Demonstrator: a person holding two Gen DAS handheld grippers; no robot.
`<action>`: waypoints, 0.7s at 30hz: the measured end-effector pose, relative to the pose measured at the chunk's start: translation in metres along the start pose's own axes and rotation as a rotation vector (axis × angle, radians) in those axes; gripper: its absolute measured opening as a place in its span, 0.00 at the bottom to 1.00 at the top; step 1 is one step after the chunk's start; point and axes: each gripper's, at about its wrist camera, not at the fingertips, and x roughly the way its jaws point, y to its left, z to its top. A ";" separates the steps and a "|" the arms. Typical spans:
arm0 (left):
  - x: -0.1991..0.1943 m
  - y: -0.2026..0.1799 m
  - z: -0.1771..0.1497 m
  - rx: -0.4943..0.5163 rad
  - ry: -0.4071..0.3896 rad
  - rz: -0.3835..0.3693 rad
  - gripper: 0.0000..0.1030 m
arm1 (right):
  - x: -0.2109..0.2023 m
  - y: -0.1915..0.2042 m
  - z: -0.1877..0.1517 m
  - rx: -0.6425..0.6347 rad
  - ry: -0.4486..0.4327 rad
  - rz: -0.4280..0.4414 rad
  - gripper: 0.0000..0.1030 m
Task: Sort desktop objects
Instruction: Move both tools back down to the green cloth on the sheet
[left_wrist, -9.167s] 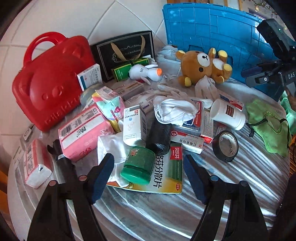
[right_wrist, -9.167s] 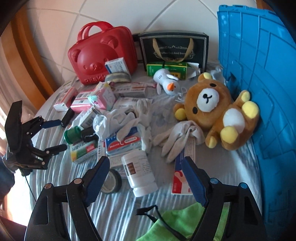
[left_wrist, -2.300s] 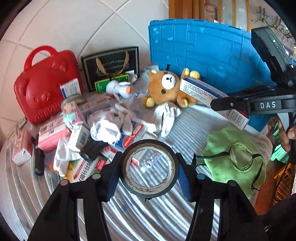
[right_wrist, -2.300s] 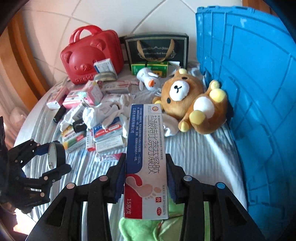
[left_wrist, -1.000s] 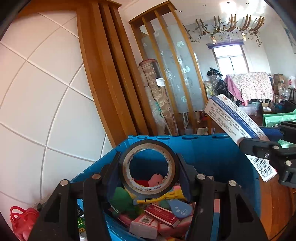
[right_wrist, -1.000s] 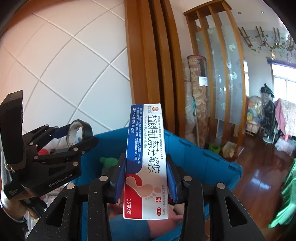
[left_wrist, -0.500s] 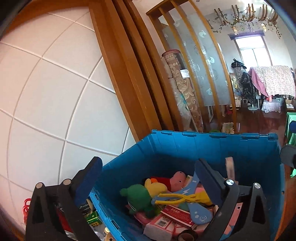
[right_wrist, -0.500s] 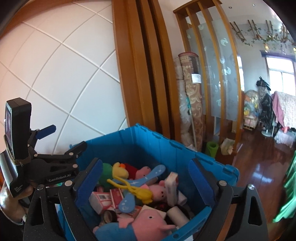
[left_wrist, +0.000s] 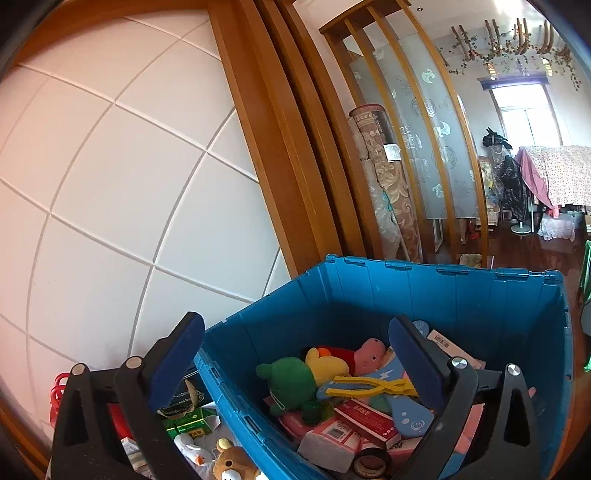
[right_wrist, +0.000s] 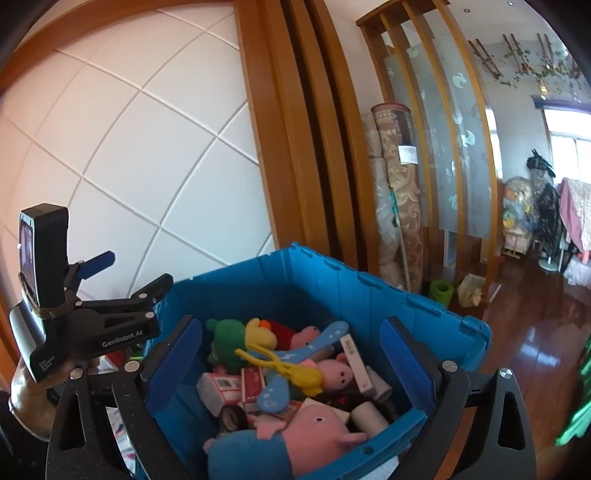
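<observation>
Both claws hang over the blue crate (right_wrist: 424, 299), and both hold nothing. The left claw (left_wrist: 295, 354) stands fully spread. The right claw (right_wrist: 291, 360) is wide too, its jaws opening a little more, with no thing between them. So the dropping step looks finished for this round.

The sorted things lie inside the crate: a roll of black tape (left_wrist: 371, 463) near the front at 6 o'clock, a white medicine box (right_wrist: 356, 360) standing among the toys at about 3 o'clock of the yellow tongs (right_wrist: 284, 363), and a pink pig plush (right_wrist: 317, 432) in the foreground.

More objects wait outside, at 7 o'clock from the crate: a brown teddy bear (left_wrist: 231, 465) and a white duck toy (left_wrist: 192, 452) on the tabletop. I think the next move asks both hands to turn back there, and to choose one thing each without catching the crate wall.
</observation>
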 end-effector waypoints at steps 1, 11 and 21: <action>-0.002 0.003 -0.003 -0.006 0.003 0.005 0.99 | 0.000 0.002 -0.001 -0.003 0.002 0.006 0.96; -0.050 0.060 -0.052 -0.034 -0.005 0.062 0.99 | -0.020 0.057 -0.019 -0.054 -0.010 0.149 1.00; -0.100 0.107 -0.165 0.002 0.082 0.013 0.99 | -0.040 0.159 -0.101 -0.165 0.076 0.288 1.00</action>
